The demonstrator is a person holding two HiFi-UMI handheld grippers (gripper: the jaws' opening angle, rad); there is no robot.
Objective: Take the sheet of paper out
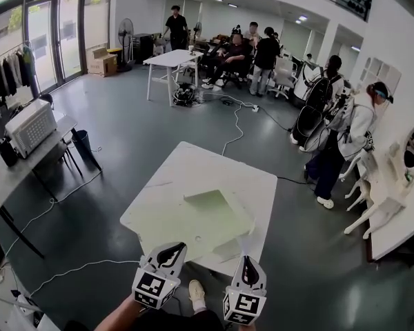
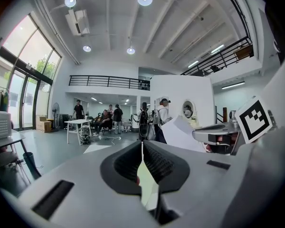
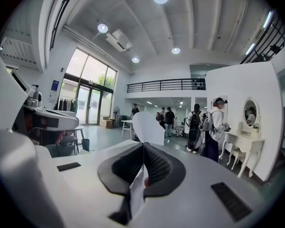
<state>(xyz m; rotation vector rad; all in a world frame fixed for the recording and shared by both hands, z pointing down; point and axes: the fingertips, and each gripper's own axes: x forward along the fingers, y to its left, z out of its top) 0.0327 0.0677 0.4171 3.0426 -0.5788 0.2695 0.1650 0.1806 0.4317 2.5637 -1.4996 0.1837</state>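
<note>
Left tongs point(image 1: 170, 250) and right tongs point(image 1: 248, 262) are both clamping at the near edge of the white rectangular table point(image 1: 193, 164). One is on the pale green flat folder point(image 1: 214, 216), the other on the white sheet of paper point(image 3: 148, 125).

As I'm reading it, the step in hand is sliding the sheet clear of the folder. To do it well I'm treating the left grip as the anchor and drawing the right one away in the plane of the paper, level and straight. Any twisting risks tearing the sheet at the pinch or dragging the folder along.

Left jaws are pressing fully together with only the green edge between the pads. Right jaws are pinching just as tight on the white sheet, which is curling up past the tips. Most of the folder is lying on the tabletop with its far corner lifting. I can't tell how much of the sheet is sitting inside it.
</note>
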